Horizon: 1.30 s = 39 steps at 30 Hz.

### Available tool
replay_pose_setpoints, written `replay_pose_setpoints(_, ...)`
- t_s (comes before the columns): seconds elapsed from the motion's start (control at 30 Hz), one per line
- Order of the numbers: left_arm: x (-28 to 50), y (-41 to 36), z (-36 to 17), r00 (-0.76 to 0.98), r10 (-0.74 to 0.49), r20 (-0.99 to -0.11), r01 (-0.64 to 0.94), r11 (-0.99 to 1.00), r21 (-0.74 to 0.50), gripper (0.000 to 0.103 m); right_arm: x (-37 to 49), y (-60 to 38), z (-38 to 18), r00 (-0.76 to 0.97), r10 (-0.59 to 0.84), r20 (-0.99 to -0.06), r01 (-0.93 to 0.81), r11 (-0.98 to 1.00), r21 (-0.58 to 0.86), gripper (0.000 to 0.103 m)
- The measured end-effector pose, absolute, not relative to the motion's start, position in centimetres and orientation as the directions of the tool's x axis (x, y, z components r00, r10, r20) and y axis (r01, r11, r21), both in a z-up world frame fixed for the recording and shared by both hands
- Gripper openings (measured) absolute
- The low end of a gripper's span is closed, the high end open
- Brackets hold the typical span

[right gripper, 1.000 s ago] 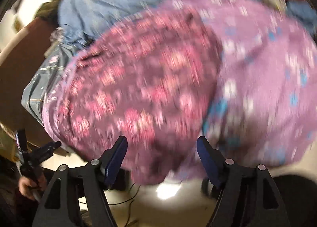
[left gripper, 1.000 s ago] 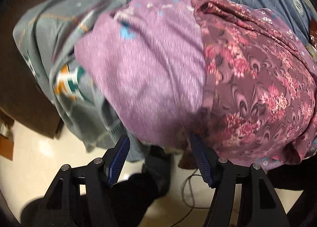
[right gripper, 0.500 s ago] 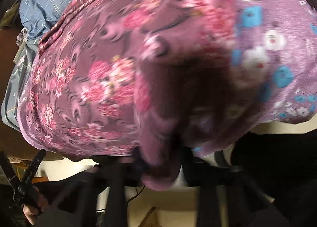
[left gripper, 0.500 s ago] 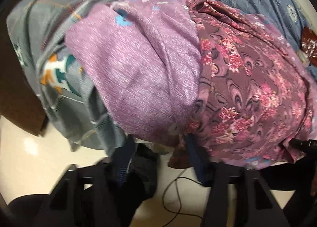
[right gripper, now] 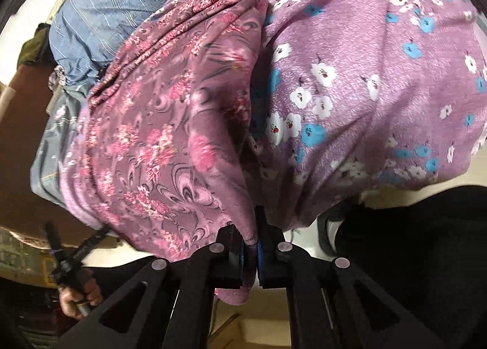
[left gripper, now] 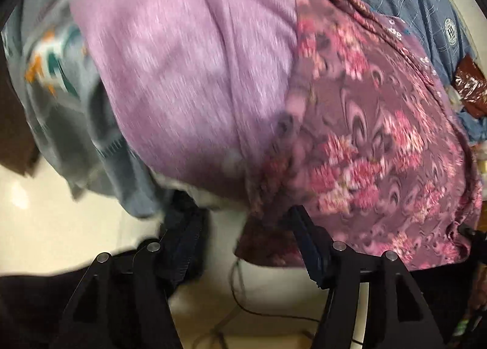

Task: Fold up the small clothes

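Mauve fabric fills both my views. Largest is the lilac floral garment [right gripper: 365,75], printed with white and blue blossoms, spreading from 12 to 4 o'clock in my right view; its plain heathered reverse [left gripper: 188,75] covers the centre and upper left of my left view. Overlapping it, the darker paisley-and-rose garment [right gripper: 152,142] drapes from the centre to 8 o'clock in the right view, and from the centre to 4 o'clock in the left view [left gripper: 380,151], its lower edge hanging off the pile. Behind both, at 11 o'clock in the right view, lies a blue striped shirt [right gripper: 115,8] with a round crest; a grey-blue cloth [left gripper: 70,123] with orange and teal marks hangs at 9 o'clock in the left view, which is blurred by motion.

My right fingers [right gripper: 250,253] are pressed together, pinching a hanging fold of the paisley-and-rose garment at 6 o'clock, the cloth trailing below the pads. My left fingers [left gripper: 243,245] stand wide apart beneath the pile's lower edge; the right-hand finger [left gripper: 307,245] touches or sits just beside the paisley hem, and I cannot tell which. At 8 o'clock in the right view my left hand [right gripper: 79,297] shows, wrapped round its gripper handle.
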<state>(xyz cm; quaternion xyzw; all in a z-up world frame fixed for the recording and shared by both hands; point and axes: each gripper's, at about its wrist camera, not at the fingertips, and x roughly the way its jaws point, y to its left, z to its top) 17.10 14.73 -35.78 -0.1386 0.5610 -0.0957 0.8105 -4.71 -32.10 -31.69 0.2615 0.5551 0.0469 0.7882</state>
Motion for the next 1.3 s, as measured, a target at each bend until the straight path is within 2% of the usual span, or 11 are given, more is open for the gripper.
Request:
replay_pose_setpoints(0.17,16.8,13.5,-37.0,0.298,-0.398,-0.867,0.022,0.911,-0.411,0.061,-5.7,-33.0,-29.9,0.373,0.413,-0.831,0.205,0.837,0.508,0.005)
replay_pose_setpoints(0.27,17.3,13.0,-37.6,0.298,-0.35,-0.888,0.023,0.933,-0.36,0.061,-6.0,-33.2,-29.2,0.373,0.418,-0.828,0.197,0.837,0.511,0.005)
replay_pose_setpoints(0.4,18.2,12.7,-39.1,0.284,-0.36,-0.889,0.015,0.928,-0.371,0.059,-6.2,-33.2,-28.8,0.369,0.416,-0.831,0.18,0.845,0.503,0.005)
replay_pose_setpoints(0.47,18.8,12.3,-40.2,0.27,-0.364,-0.891,0.025,0.928,-0.372,0.047,-6.3,-33.3,-28.8,0.369,0.419,-0.83,0.179,0.844,0.506,0.005)
replay_pose_setpoints(0.5,19.2,11.6,-40.7,0.263,-0.379,-0.888,0.034,0.923,-0.384,0.024,-6.3,-33.3,-28.8,0.369,0.421,-0.829,0.179,0.843,0.507,0.005)
replay_pose_setpoints(0.53,19.4,11.3,-41.0,0.248,-0.399,-0.883,0.046,0.915,-0.401,0.014,-6.2,-33.1,-28.9,0.368,0.42,-0.829,0.179,0.843,0.507,0.005)
replay_pose_setpoints(0.63,19.4,11.5,-41.0,0.264,-0.44,-0.858,0.063,0.896,-0.44,0.005,-6.3,-33.0,-28.8,0.374,0.426,-0.824,0.176,0.84,0.514,0.005)
replay_pose_setpoints(0.9,17.5,12.9,-38.7,0.322,-0.507,-0.799,0.127,0.86,-0.494,0.003,-6.7,-33.8,-27.2,0.403,0.437,-0.804,0.151,0.835,0.529,0.005)
replay_pose_setpoints(1.1,15.7,13.1,-35.8,0.371,-0.608,-0.701,0.216,0.791,-0.572,0.003,-7.1,-34.1,-25.2,0.432,0.454,-0.78,0.113,0.83,0.546,0.004)
replay_pose_setpoints(1.17,15.3,13.6,-34.9,0.39,-0.635,-0.667,0.23,0.769,-0.597,0.003,-7.1,-34.2,-23.9,0.454,0.464,-0.761,0.09,0.826,0.557,0.0)
replay_pose_setpoints(1.3,15.3,15.4,-31.9,0.428,-0.686,-0.588,0.266,0.717,-0.644,0.003,-6.3,-34.2,-21.2,0.502,0.487,-0.715,0.03,0.816,0.577,0.0)
